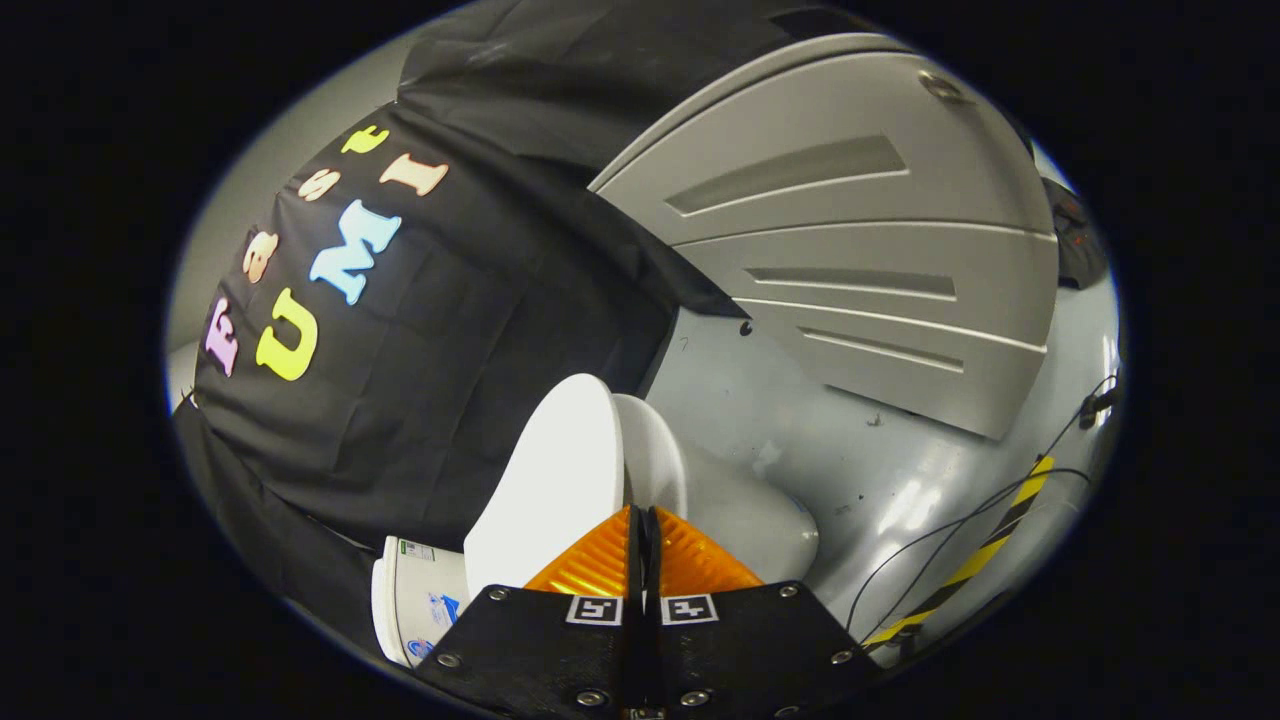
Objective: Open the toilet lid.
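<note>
The white toilet lid (555, 470) is lifted off the seat (655, 455), with a narrow wedge of space between the two. The grey-white bowl (750, 520) lies beyond the seat, and the tank (415, 600), which carries stickers, sits on the lid's other side. My gripper (640, 515) has its fingers pressed almost together on the lid's front rim, which runs straight into the slit between the tips. The part of the rim inside the grip is hidden by the fingers.
Black cloth (430, 330) hangs behind the toilet. A grey ribbed panel (860, 260) stands over the glossy grey floor (900, 470). Thin black cables (960, 525) and a yellow-black hazard strip (985, 550) cross the floor beyond the bowl.
</note>
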### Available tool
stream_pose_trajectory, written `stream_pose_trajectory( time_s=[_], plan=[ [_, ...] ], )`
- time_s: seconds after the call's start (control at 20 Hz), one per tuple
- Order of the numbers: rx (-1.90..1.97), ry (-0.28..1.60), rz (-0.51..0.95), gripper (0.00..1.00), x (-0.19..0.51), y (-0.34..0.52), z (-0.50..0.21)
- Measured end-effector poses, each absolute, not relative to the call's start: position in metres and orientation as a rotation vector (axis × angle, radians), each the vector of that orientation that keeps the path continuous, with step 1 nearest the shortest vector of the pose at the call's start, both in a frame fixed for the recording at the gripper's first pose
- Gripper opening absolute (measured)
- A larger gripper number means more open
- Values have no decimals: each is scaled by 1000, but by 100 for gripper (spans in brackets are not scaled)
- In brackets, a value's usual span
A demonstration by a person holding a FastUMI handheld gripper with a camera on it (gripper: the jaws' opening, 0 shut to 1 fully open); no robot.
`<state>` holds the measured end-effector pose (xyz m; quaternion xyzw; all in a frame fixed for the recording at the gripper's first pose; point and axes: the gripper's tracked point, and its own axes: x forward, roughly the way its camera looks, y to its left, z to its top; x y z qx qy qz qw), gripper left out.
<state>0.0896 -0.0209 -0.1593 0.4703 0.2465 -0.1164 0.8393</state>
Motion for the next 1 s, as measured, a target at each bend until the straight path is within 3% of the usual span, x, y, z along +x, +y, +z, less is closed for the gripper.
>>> stream_pose_trajectory(
  time_s=[1.0],
  plan=[
    [936, 398, -195, 0, 96, 4, -51]
  ],
)
